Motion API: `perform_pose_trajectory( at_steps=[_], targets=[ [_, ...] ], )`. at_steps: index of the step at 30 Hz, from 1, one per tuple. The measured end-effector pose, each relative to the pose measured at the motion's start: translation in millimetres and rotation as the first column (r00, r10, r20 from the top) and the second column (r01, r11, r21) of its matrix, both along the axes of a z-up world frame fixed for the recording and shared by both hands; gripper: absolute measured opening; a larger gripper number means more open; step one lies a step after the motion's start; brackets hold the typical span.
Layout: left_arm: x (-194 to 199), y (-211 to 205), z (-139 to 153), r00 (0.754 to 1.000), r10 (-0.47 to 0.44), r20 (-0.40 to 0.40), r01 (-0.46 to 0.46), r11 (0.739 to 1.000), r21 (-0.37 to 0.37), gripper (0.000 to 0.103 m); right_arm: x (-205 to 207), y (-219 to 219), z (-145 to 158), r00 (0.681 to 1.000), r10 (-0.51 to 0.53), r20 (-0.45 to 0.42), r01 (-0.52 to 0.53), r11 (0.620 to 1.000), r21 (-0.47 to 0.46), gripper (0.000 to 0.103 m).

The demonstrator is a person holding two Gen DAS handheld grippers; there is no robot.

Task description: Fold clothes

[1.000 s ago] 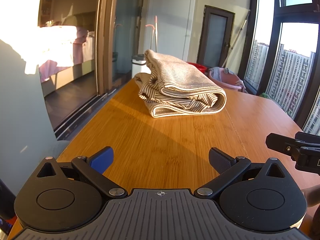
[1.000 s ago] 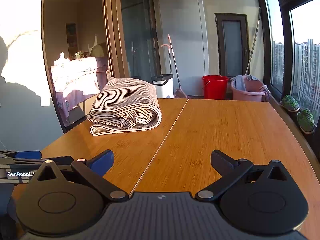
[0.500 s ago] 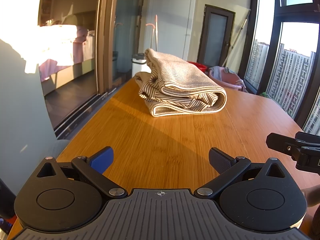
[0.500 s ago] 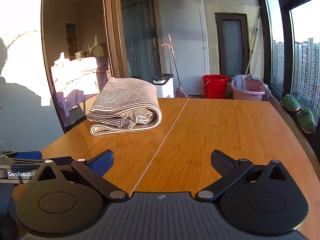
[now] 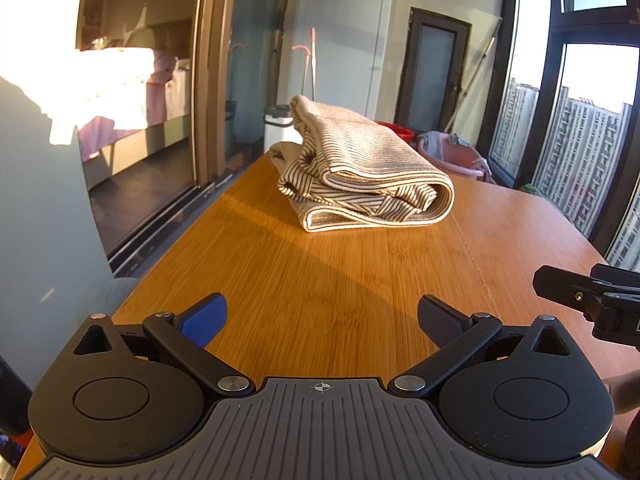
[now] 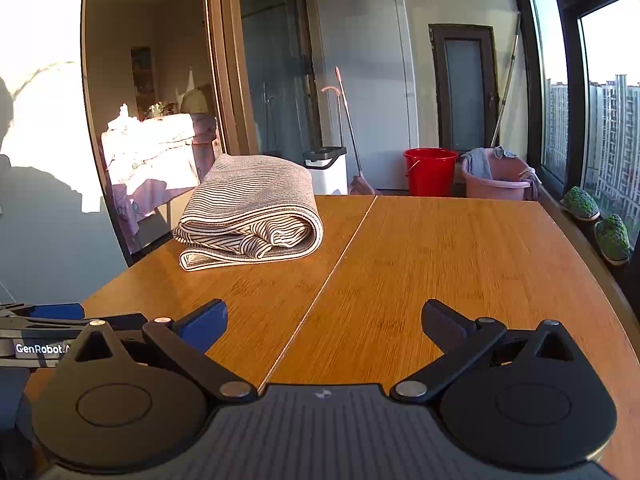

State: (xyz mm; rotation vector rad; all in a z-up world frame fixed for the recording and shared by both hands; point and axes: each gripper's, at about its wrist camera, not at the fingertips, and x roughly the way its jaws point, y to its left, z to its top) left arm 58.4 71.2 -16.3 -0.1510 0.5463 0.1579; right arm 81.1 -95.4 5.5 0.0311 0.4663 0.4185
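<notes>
nothing has moved since the earlier frames. left tool (image 5: pixel 320 316) and right tool (image 6: pixel 324 318) both gape wide, empty, low over the worktop (image 6: pixel 440 264). folded striped cloth (image 6: pixel 252 216) lies at 11 o'clock, well apart from both.

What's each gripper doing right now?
Left gripper: open, holding nothing.
Right gripper: open, holding nothing.
</notes>
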Motion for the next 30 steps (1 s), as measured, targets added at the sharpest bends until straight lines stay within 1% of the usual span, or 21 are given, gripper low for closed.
perform_pose_trajectory(
  at_steps=[30],
  targets=[
    [0.9,-0.1,0.3,1.000,0.000,-0.008,0.000,1.000,-0.004,0.103,0.7,-0.6,-1.2,1.000,-0.002,-0.012,0.002,1.000,0.006,0.103]
  ],
)
